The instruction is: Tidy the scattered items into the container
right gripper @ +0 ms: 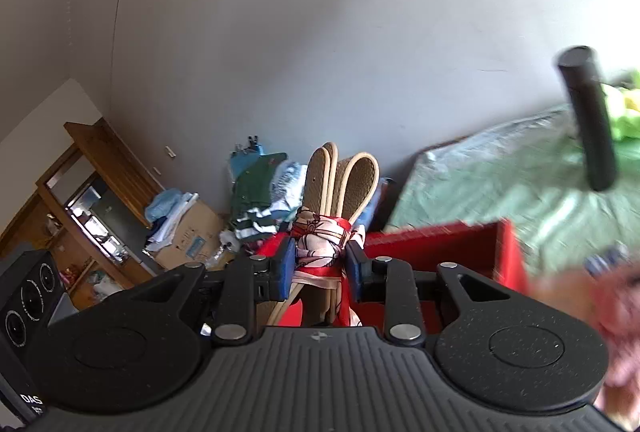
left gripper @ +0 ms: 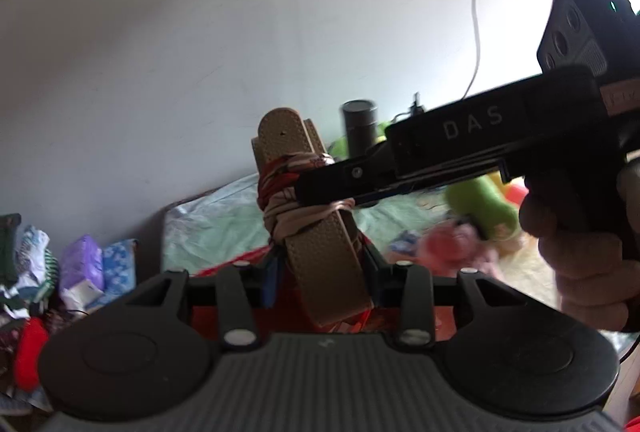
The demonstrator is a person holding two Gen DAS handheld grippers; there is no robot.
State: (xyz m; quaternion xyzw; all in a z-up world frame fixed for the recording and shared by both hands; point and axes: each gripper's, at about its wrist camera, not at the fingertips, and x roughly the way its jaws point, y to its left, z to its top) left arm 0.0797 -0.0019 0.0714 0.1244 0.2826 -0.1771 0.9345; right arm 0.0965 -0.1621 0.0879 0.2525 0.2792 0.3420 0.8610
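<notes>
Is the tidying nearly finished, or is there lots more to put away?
Not finished. Both grippers, left gripper and right gripper, are shut on a tan belt tied with a red scarf, lifted above the red box. It isn't in yet. A green plush and pink toy lie blurred on the bed.

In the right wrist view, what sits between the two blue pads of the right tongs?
The red and white scarf knotted around the folded tan belt. The right tongs pinch that knot, with the belt's loops standing above it; the right wrist view shows it.
</notes>
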